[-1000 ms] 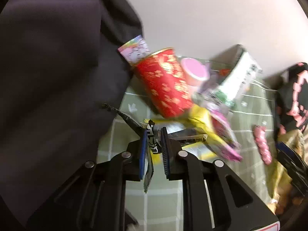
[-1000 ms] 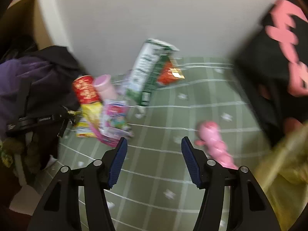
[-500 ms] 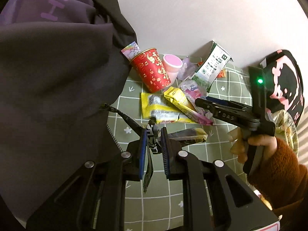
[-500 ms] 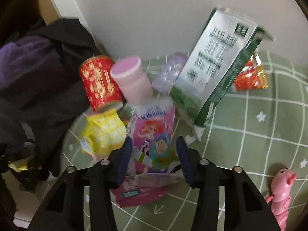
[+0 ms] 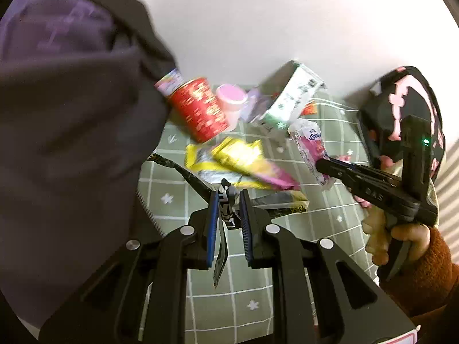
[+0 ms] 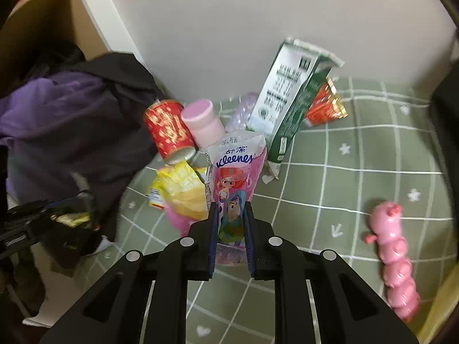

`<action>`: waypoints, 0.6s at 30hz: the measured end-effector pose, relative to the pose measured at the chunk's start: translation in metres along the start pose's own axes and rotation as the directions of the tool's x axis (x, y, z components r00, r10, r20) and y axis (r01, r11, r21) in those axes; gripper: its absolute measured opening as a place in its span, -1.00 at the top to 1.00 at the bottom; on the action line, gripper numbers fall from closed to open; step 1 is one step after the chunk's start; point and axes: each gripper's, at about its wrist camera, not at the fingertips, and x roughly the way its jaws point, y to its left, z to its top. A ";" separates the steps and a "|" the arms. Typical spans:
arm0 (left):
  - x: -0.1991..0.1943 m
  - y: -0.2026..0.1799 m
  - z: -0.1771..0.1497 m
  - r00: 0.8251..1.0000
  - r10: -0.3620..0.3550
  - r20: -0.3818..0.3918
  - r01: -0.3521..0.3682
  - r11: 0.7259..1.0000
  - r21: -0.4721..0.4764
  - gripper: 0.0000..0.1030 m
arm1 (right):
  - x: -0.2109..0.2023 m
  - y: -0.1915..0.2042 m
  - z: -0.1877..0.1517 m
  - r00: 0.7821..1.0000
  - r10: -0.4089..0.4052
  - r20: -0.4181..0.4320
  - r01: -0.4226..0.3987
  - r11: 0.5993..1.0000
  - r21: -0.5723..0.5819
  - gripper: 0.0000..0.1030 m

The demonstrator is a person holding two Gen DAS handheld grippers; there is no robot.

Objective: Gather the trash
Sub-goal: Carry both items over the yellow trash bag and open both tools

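My left gripper is shut on a black and white wrapper, held above the green checked cloth. My right gripper is shut on a pink Kleenex tissue pack and holds it lifted off the cloth; the pack also shows in the left wrist view. Behind lie a red can, a pink-capped bottle, yellow snack wrappers, a green and white carton and a red foil wrapper.
A dark purple garment is heaped at the left by a cardboard box. A pink pig toy lies on the cloth at the right. A black and pink cap sits at the far right. A white wall stands behind.
My right gripper has closed on the tissue pack and lifted it off the pile. My left gripper keeps hold of the black wrapper and has shifted little.
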 end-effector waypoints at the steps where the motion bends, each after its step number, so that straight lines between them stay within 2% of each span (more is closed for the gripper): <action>1: -0.002 -0.005 0.003 1.000 -0.007 0.009 0.006 1.000 0.016 0.72 | -0.011 0.002 0.000 1.000 0.000 0.019 0.000 1.000 -0.005 0.67; 6: -0.014 -0.032 0.019 0.997 -0.053 0.055 0.048 0.995 0.084 0.72 | -0.063 0.003 -0.014 0.993 -0.046 0.110 0.049 0.999 -0.021 0.67; 10: -0.019 -0.064 0.033 0.990 -0.113 0.085 0.098 0.982 0.161 0.72 | -0.109 -0.005 -0.021 0.976 -0.121 0.184 0.122 0.993 0.006 0.67; 15: -0.022 -0.113 0.045 0.975 -0.208 0.084 0.177 0.945 0.276 0.72 | -0.159 -0.020 -0.035 0.941 -0.211 0.264 0.198 0.977 0.075 0.67; 18: -0.022 -0.141 0.049 0.963 -0.261 0.069 0.224 0.916 0.333 0.72 | -0.191 -0.025 -0.044 0.909 -0.284 0.306 0.261 0.959 0.113 0.67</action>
